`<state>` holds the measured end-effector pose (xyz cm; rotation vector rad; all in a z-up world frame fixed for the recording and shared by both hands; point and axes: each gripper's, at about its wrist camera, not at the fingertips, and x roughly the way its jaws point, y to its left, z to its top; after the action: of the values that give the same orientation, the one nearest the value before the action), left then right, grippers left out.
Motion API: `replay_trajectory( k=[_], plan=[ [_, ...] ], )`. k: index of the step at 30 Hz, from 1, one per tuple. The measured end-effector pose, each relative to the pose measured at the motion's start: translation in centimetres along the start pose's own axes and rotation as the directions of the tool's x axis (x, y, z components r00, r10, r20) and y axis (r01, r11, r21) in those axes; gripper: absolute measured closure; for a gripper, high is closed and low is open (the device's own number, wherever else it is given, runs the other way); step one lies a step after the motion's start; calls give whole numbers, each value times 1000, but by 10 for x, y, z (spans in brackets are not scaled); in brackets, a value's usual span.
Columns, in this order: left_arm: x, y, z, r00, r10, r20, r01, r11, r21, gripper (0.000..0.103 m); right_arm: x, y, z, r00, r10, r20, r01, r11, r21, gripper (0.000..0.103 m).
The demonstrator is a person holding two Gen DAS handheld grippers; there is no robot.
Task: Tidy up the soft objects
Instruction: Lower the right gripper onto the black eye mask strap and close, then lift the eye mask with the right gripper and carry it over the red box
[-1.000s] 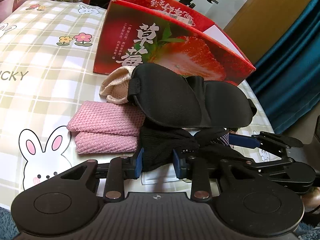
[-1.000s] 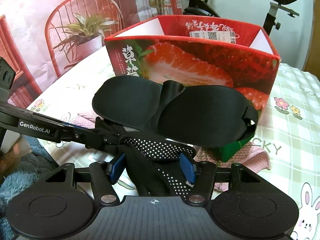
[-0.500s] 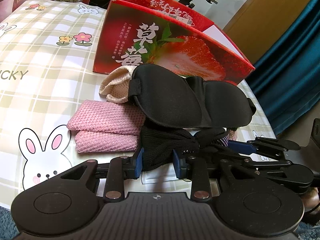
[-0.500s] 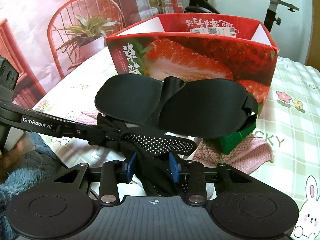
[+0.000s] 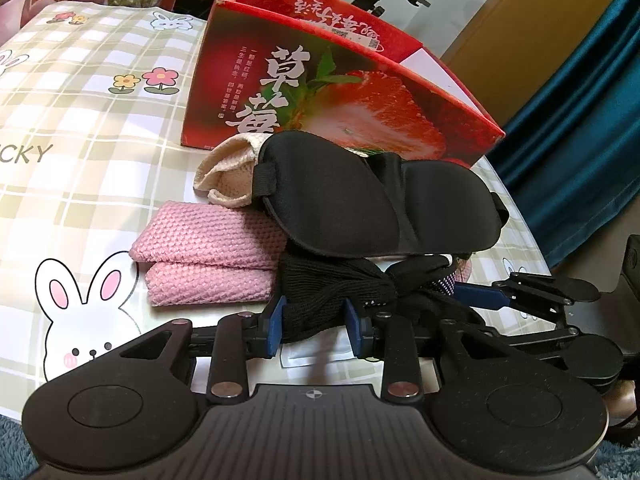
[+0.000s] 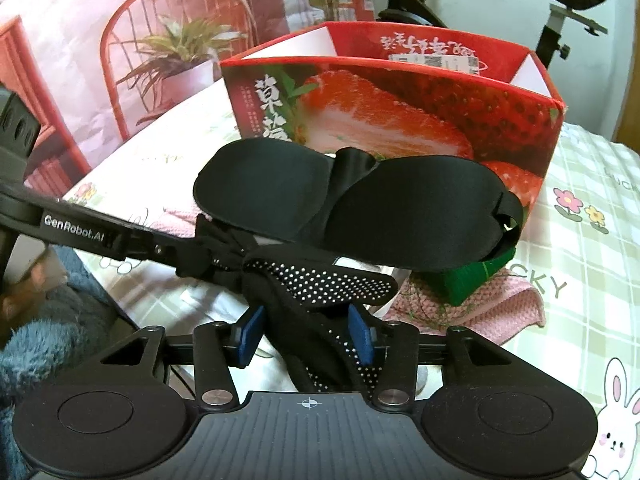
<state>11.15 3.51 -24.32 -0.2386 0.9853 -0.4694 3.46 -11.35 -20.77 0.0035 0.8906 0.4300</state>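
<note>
We had both grippers on one black dotted glove (image 6: 320, 280), low centre of each frame, w/ the eye mask (image 5: 380, 204) lying on top of it. Left gripper (image 5: 314, 326) was narrowed onto the knit cuff end, pads pressing into the fabric. Right gripper (image 6: 306, 334) had the dotted part between its pads, but its jaws stood wider, and we couldn't tell if it truly gripped or just straddled.

Risks, as we judged them: lifting the glove would prob. drag the mask off, since it rested on the glove; it could slide to the surface (image 5: 80, 120) or off the near edge. If the two grippers pulled apart, the glove would stretch & slip from the looser right side. The strawberry box (image 6: 400, 120) stood just behind, so a tall lift was needed to clear its wall.

Left view showed the folded pink cloth (image 5: 208, 256) & beige cloth (image 5: 228, 172) at mid-left, beside the mask. Right view hid the beige one, but showed a green item (image 6: 476, 280) under the mask's right end, plus the box's open interior.
</note>
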Motion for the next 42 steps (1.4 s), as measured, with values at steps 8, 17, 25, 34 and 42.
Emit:
replay_trajectory(
  k=[8,17,25,34,42],
  plan=[
    [2,-3,0,1000,-7,0,7,1000,19,68,1,-1,0,1000,7,2,-7,1000,-4,80],
    [-16,-11,4,997,-48,62,44,997,59,89,-18,6,6,997,34,71,-31,999,-43,88],
    [-48,-23,15,981,-74,179,51,990,132,90,-48,2,19,983,79,169,-80,997,3,89],
    [-61,-34,34,969,-75,236,38,987,157,90,-57,1,42,975,71,209,-71,997,-3,89],
    [-70,-36,48,958,-82,274,37,986,165,90,-64,1,60,969,56,241,-49,998,-35,89]
  ],
)
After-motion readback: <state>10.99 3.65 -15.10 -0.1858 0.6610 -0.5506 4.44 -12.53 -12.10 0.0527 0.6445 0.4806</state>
